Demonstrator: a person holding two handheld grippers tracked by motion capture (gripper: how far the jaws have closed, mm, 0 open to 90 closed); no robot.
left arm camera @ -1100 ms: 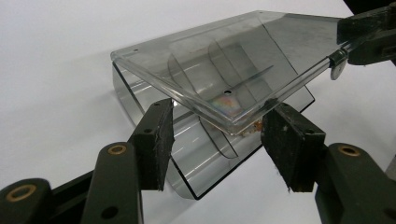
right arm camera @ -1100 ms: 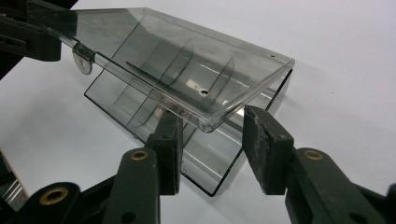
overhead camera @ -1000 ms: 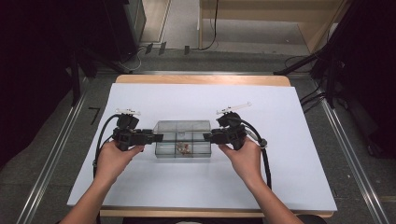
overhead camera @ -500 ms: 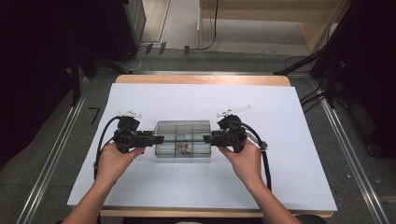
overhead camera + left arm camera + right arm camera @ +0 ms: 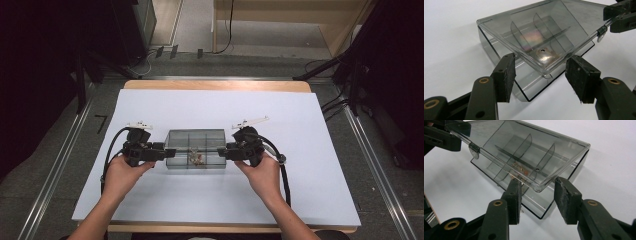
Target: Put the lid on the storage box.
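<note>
No readable labels or writing on anything. My left gripper [image 5: 169, 152] and right gripper [image 5: 222, 151] sit at opposite short ends of the clear compartment box [image 5: 195, 149], mid-table on the white sheet [image 5: 310, 165]. High view: box looks flat, small brownish bits [image 5: 195, 158] in a front middle cell. Gripper views add more: the lid [image 5: 541, 37] is raised and tilted above the base. Both jaw pairs stand wide apart, straddling a lid corner, pads not touching it.

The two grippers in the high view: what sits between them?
A clear plastic box with dividers, lying on the white table between the left gripper and the right gripper.
</note>
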